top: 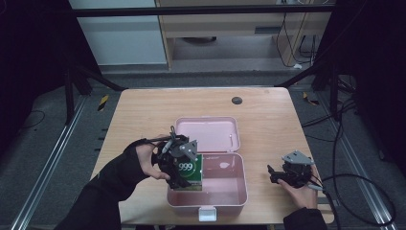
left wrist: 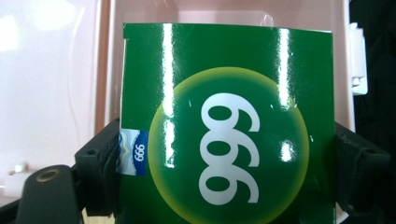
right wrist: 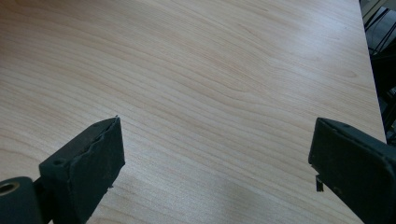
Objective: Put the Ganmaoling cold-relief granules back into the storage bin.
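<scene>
Since the left gripper [top: 184, 167] clamps the green box [top: 190, 171] by its two side edges, upright over the near-left corner of the pink case [top: 239, 191], the move is straight down, while the right gripper [top: 282, 176] rests wide open on the table [top: 143, 110], well apart.

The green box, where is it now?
In the high view the green box is clamped in the left gripper, at the left end of the open pink case.
</scene>
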